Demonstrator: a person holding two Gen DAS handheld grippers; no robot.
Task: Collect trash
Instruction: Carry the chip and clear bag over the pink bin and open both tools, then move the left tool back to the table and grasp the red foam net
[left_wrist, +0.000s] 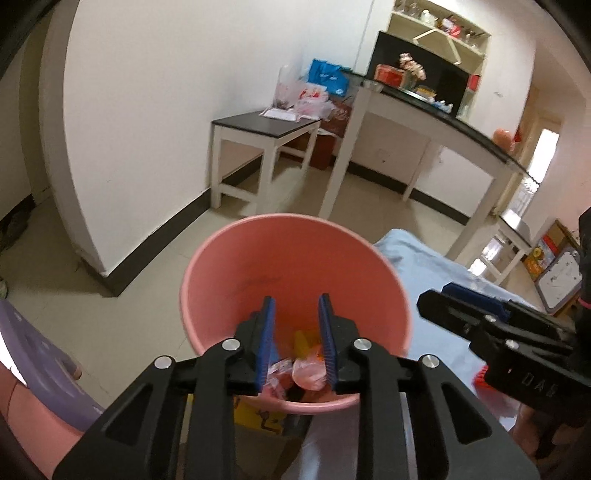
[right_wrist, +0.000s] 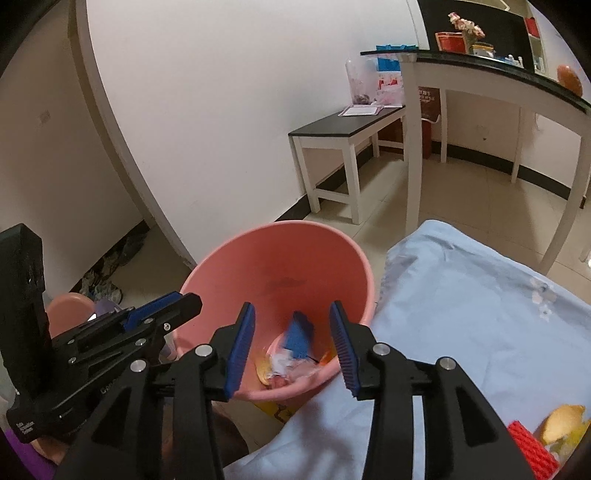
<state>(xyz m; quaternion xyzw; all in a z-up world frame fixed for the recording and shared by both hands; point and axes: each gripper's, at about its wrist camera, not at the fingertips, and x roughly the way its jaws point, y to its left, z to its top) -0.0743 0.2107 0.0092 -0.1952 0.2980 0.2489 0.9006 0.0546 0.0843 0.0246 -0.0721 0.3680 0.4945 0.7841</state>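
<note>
Nearest in the left wrist view, the left gripper (left_wrist: 297, 306) has black plastic arms with round metal pins and two flat blue ribbed pads; the jaws stand apart with nothing between them, and they tilt downward over the mouth of the pink bucket (left_wrist: 258, 254). In the right wrist view the right gripper (right_wrist: 291, 314) has the same build, also pointing down into the bucket, its jaws parted wide and empty. A blue scrap (right_wrist: 300, 338) shows between its pads, blurred, inside the bucket and not touched by them. The bucket is smooth round plastic, wider at the rim. At its bottom, toward 6 o'clock, lies the trash (left_wrist: 306, 373): crumpled pinkish wrappers and a yellow-orange piece. At 3 o'clock from the bucket, a light blue cloth (right_wrist: 461, 295) with soft wrinkles covers a surface. On it, at 5 o'clock, lie a yellow peel (right_wrist: 563, 424) and a red ribbed piece (right_wrist: 532, 448). Farther, at 12 o'clock, a white bench (left_wrist: 266, 125) with a dark top stands by the wall.
</note>
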